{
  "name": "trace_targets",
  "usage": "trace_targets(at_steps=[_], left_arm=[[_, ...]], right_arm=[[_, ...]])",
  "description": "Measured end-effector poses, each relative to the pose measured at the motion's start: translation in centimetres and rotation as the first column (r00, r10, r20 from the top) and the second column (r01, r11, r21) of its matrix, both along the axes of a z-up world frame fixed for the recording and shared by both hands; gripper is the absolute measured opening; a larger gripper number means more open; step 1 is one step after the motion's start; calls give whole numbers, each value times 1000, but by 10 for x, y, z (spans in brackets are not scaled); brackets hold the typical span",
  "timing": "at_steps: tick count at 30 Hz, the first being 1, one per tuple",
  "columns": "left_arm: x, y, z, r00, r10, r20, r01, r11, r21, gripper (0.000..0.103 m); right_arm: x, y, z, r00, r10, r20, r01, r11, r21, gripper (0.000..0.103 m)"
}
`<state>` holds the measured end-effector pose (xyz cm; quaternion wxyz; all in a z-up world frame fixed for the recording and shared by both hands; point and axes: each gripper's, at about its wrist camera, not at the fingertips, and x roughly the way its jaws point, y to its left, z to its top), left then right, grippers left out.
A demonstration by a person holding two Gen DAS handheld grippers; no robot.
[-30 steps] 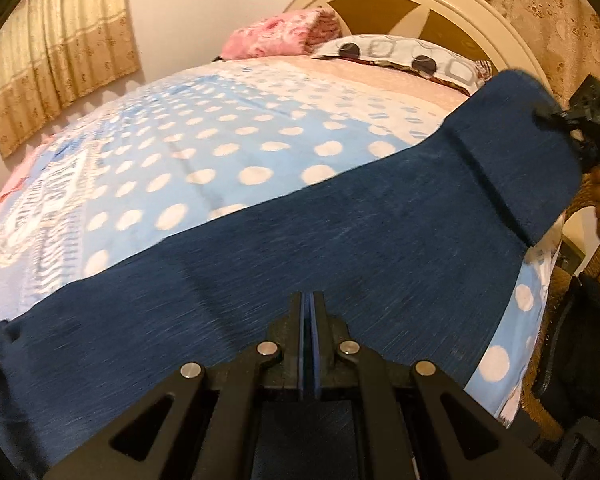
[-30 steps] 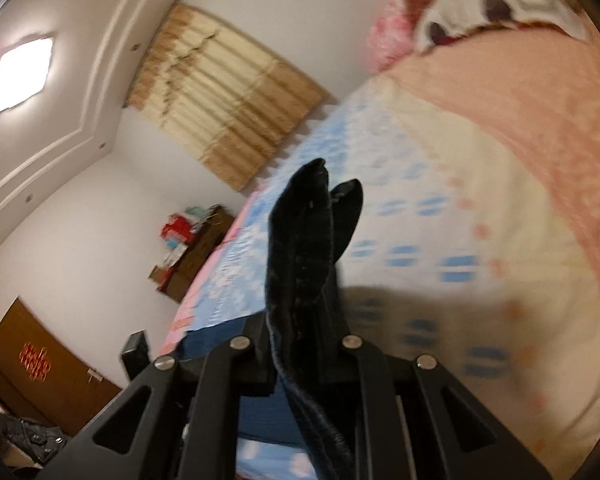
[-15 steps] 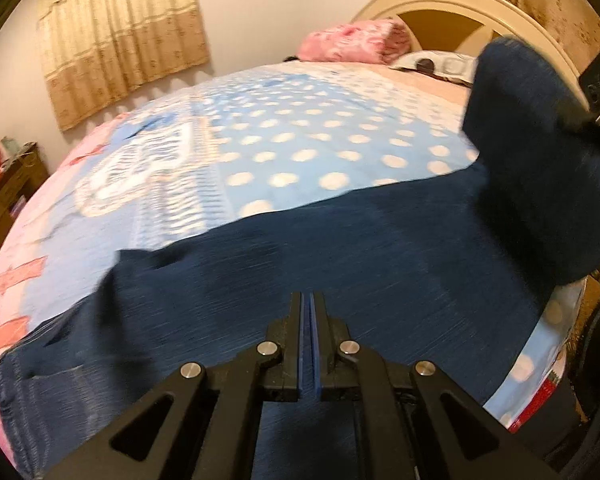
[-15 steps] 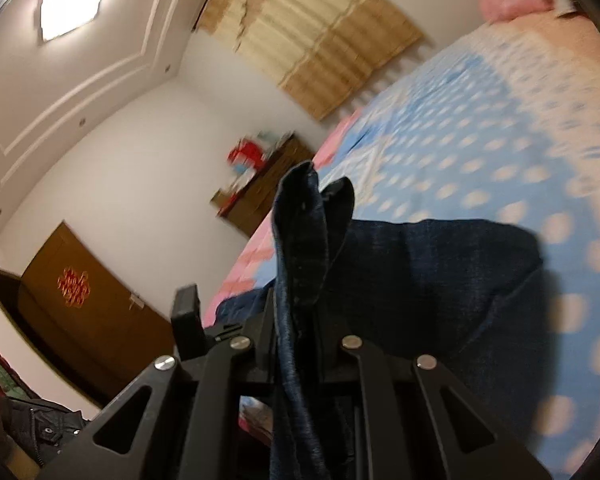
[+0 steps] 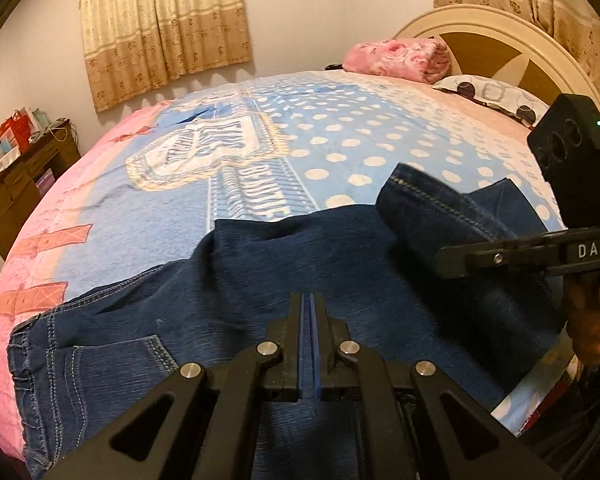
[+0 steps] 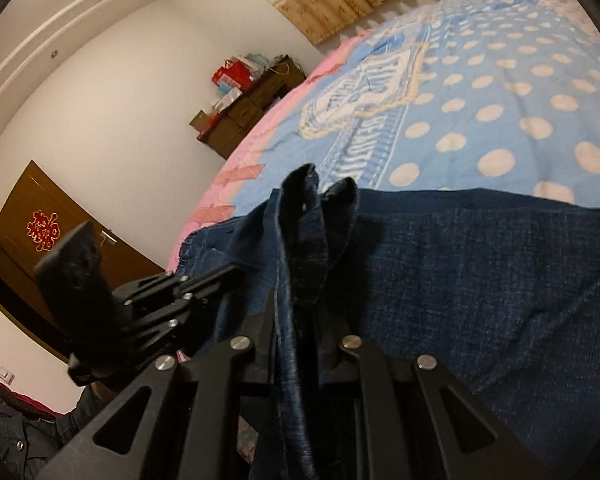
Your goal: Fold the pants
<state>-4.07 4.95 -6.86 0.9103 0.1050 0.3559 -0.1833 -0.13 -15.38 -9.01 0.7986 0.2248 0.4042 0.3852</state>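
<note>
Though the right gripper [image 6: 300,320] hides its fingertips in bunched jeans [image 5: 260,300] (hem clamped), the left gripper [image 5: 309,336], jaws pressed together, hovers over them.

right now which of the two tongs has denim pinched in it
The right tongs: the hem end of the jeans bunches up between its fingers. The left tongs are shut with nothing between them, over the flat denim.

right tool [image 5: 440,258] swung leg hem [image 5: 416,196] leftward over pants [image 5: 260,280], waistband [image 5: 24,344] now visible

black gripper [image 5: 309,344] frames, silver screws, blue pads, "das" label.
</note>
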Motion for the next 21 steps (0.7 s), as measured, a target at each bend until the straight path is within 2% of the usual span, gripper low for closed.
trace_targets(at_steps=[7,8,9,10,12,16,17,21], left_arm=[[-1,4,-1,1000,10,0,-10,1000,-4,3],[-1,5,-1,1000,11,0,-11,1000,-5,3],[-1,5,-1,1000,11,2,-11,1000,-8,3],[-2,6,0,1000,13,2,-13,1000,-9,3],[-2,8,0,1000,18,3,-18,1000,-9,3],[-5,12,3,999,34,7,-34,999,-18,3],[-6,13,3,999,37,5,-37,999,-19,3],[-14,11,4,999,32,0,-32,999,-26,3]], right_arm=[[1,32,-4,999,45,-2,-45,996,-71,16],[1,41,-8,999,46,-3,-46,992,-121,16],[3,50,-11,998,61,-14,-62,986,-152,21],[5,56,-18,996,79,-39,-85,983,-162,30],[7,58,-27,994,90,-55,-95,990,-108,37],[2,64,-23,985,168,-46,-170,985,-36,64],[-1,64,-22,981,189,-43,-190,982,-17,66],[-13,49,-20,984,179,-20,-180,982,-54,66]])
